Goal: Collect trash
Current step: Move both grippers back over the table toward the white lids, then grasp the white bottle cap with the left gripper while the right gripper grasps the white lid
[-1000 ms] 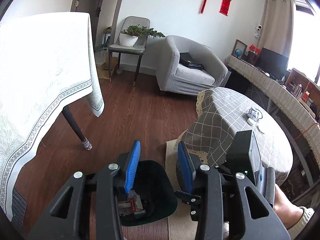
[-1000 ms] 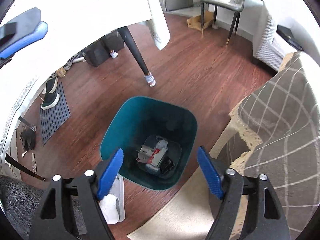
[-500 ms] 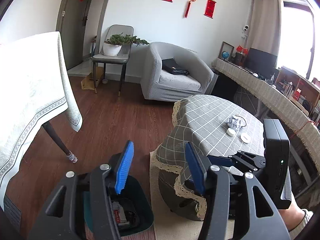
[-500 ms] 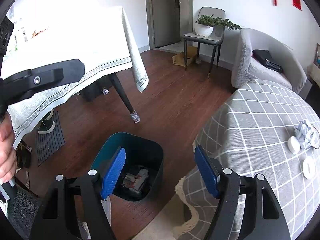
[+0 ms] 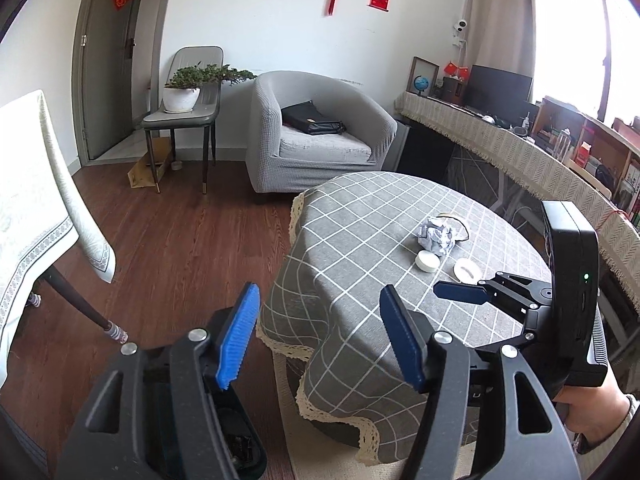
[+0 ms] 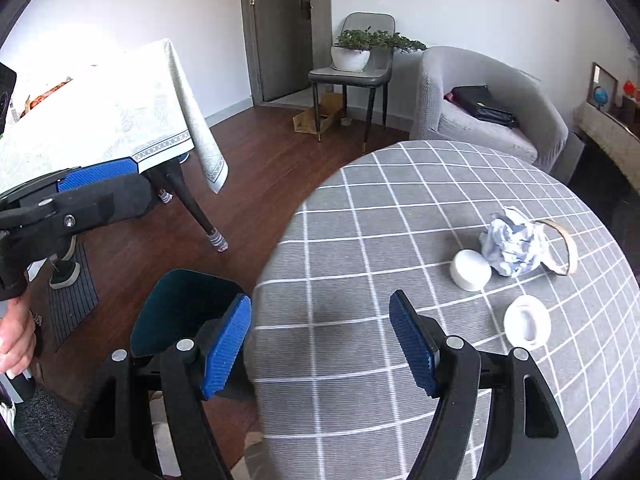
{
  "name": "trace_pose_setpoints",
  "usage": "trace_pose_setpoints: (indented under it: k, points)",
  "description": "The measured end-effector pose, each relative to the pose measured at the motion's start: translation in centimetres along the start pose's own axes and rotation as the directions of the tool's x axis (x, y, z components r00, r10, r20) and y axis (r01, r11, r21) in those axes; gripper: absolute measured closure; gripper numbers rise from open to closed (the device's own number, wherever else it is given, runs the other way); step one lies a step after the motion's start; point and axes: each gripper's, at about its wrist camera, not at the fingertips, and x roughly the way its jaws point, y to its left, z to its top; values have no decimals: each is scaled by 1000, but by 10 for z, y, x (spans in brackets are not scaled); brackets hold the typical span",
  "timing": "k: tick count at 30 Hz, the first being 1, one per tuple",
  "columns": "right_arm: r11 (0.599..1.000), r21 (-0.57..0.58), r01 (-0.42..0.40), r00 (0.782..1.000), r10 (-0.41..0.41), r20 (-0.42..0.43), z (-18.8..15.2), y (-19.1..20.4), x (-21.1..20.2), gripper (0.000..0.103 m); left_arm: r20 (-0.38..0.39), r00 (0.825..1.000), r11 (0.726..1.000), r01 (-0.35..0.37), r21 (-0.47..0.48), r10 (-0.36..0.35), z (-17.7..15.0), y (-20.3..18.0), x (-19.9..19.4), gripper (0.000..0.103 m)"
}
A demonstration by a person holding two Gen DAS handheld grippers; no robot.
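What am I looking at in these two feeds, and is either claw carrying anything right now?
No robot: a person holds a two-finger gripper in each hand, with a fisheye camera looking along its blue fingers. One picture is from the left gripper, whose jaws are opening with nothing between them; it also shows the right gripper from the side. The other is from the right gripper, open and empty. On the round table with the grey checked cloth lie a crumpled paper ball, a white cap, a white ring-shaped piece and a thin curved strip. The teal trash bin stands on the floor beside the table.
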Motion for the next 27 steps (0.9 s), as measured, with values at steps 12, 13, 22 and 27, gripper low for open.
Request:
trace_pose_setpoints:
  k: [12,13,22,27]
  points:
    - [994,75,79,997,-79,5,-7,-84,-18,32,-84,995,998,59,37,-56,11,-44,65,35]
    - [993,80,86,996,-87,1,-9,-91,-19,33,-88,995,997,60,43,-56,11,-48,69,35]
    - [991,100,90,993,-82,-81,-16,-128,-4,51,-137,988,992,89,90,-77,14,-74,104,32]
    - [993,84,78,993,-71,-92,-16,-129,-6,59,-159,983,988,108,111,-90,13,-86,117,31]
